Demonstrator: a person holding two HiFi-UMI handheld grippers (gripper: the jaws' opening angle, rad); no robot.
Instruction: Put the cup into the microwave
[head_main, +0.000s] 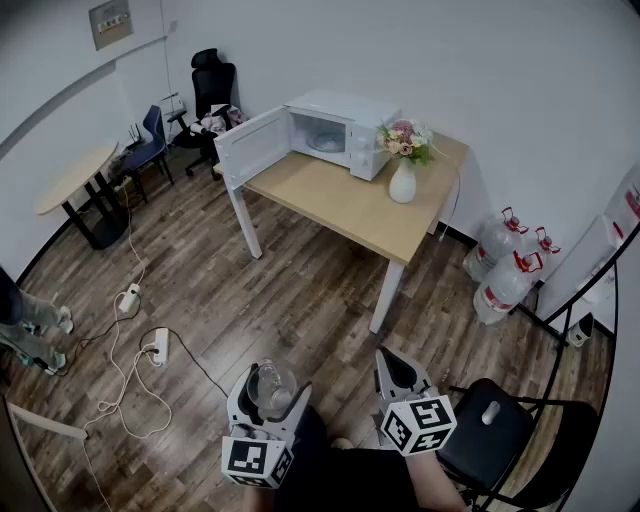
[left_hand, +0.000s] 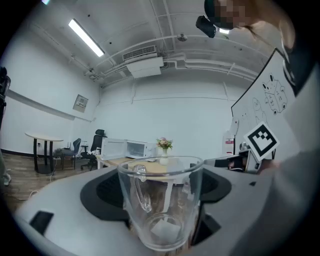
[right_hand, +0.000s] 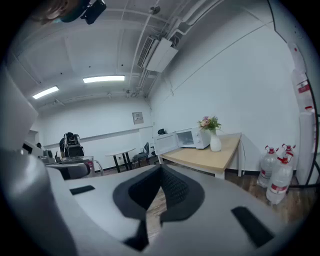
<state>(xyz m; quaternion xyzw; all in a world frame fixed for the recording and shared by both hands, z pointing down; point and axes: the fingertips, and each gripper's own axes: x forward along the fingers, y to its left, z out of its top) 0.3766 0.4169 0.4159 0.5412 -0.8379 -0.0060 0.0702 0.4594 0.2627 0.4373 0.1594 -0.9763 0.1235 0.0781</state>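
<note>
Wood-plank floor (head_main: 300, 300), white walls. Far left: round table (head_main: 75, 178), office chairs (head_main: 205, 95) behind it, power strips (head_main: 158, 345) with loose cables. Centre: table (head_main: 340, 205), microwave (head_main: 340, 130) on its back left corner, door (head_main: 250, 145) swung open; flower vase (head_main: 403, 178) by the back right corner. Water jugs (head_main: 500, 270) at right wall. Bare floor between grippers and table. Left gripper (head_main: 270, 395) clamps the upright glass cup (left_hand: 161, 200); right gripper (head_main: 390, 362) pinched closed, empty, beside black chair (head_main: 490, 435).

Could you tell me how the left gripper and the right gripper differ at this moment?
The left gripper holds a clear glass cup; the right gripper holds nothing. The left gripper's jaws stand wide around the cup; the right gripper's jaws meet at their tips. Both have the same grey build.
</note>
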